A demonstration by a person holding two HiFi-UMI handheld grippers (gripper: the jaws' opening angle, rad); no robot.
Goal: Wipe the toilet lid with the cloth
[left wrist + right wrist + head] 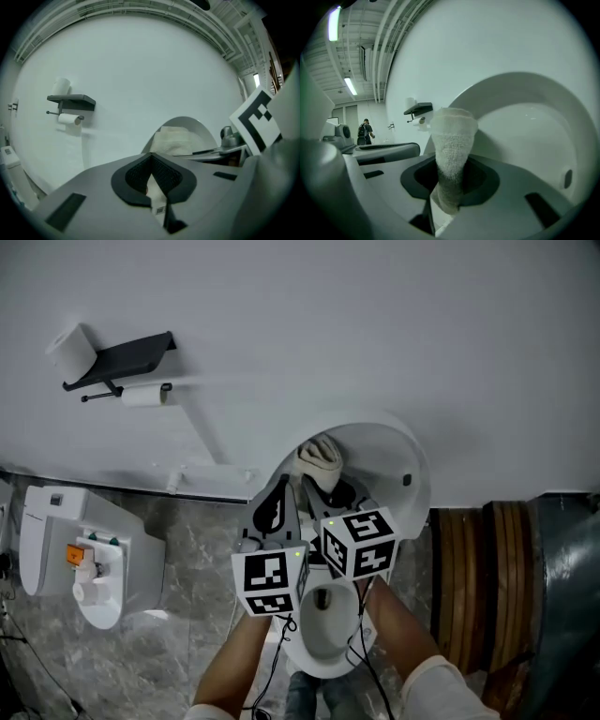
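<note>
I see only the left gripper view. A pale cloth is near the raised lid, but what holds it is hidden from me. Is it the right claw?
Observer: Yes. The right gripper view shows the right claw shut on the cloth, which sticks up out of it.
Operator: Where on the lid is the cloth?
Observer: The head view shows it before the upper middle of the raised lid; contact I cannot confirm.
Operator: Is the bowl below uncovered?
Observer: Yes, the head view shows the open bowl below the lid.
</note>
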